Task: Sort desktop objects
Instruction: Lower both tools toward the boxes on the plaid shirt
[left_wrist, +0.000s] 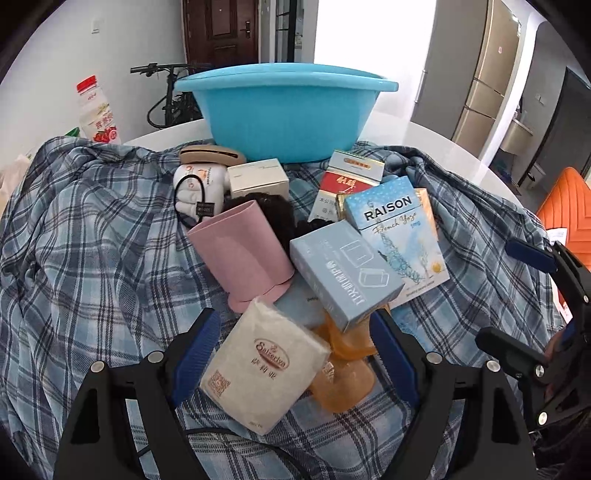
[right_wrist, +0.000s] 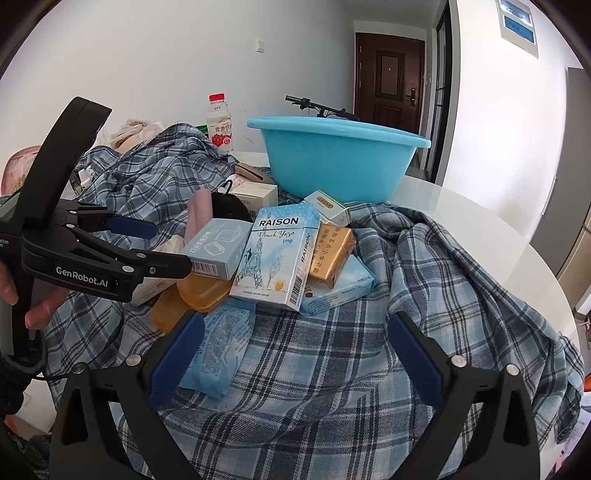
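Left gripper (left_wrist: 295, 343): held low over the pile, jaws spread wide, the blue pads flanking a white tissue pack (left_wrist: 264, 365) without touching it. In the right wrist view the same tool enters side-on from the left, with a bare hand (right_wrist: 35, 308) on its grip. Right gripper (right_wrist: 295, 354): jaws also wide apart, nothing between them but plaid cloth (right_wrist: 332, 369), with a soft blue wipes packet (right_wrist: 218, 350) just inside the left pad.

The objects lie heaped on the cloth in front of a smooth turquoise plastic basin (left_wrist: 284, 114), which stands on a glossy white round table (right_wrist: 480, 229). Heap contents: RAISON carton (right_wrist: 275, 254), glossy card; pale blue box (left_wrist: 343, 273) leaning across it; pink cup (left_wrist: 240, 254) on its side, matte; gold foil pack (right_wrist: 330, 254); amber translucent container (left_wrist: 343, 369), partly buried.

A dark fuzzy item behind the cup is mostly hidden, identity unclear. Red-and-white pack (left_wrist: 340, 188) is half covered. A drink bottle (left_wrist: 98, 114) stands behind the cloth, at its far left edge.
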